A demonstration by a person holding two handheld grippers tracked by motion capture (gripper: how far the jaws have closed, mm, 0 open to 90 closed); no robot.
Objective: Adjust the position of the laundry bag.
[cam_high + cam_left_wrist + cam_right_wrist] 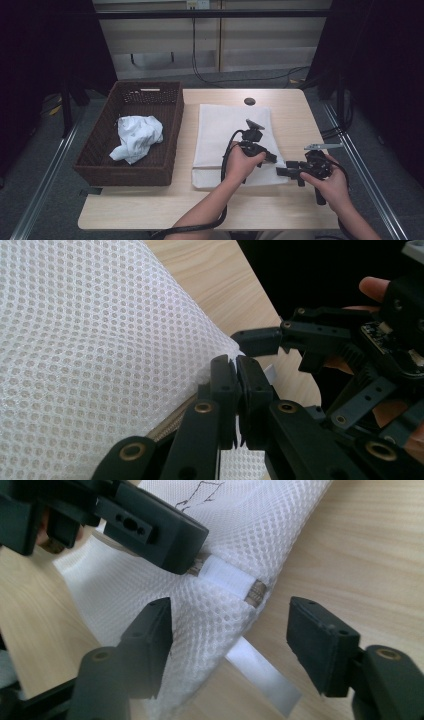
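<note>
**Left gripper pinching mesh bag corner, right gripper lined up on the zipper end**

High view: white mesh bag (227, 137) lies flat mid-table (295, 115), long axis running away from the person. Left gripper (267, 156) sits on the bag's near right corner; right gripper (281, 171) is just beside it, pointing left at that corner. Brown basket (167, 107) with a crumpled white cloth (137, 136) is well off to the left.

Left gripper view: jaws fully closed, clamped on the bag's (90, 340) corner edge next to the zipper (170, 426).

Right gripper view: jaws part open, nothing held. Zipper end (227, 580) with its white tab lies dead ahead, between and just beyond the fingertips (150, 630). Left gripper (192, 542) grips right behind it.

Judgement: right gripper is nearer the zipper end; a short push forward, then close.
</note>
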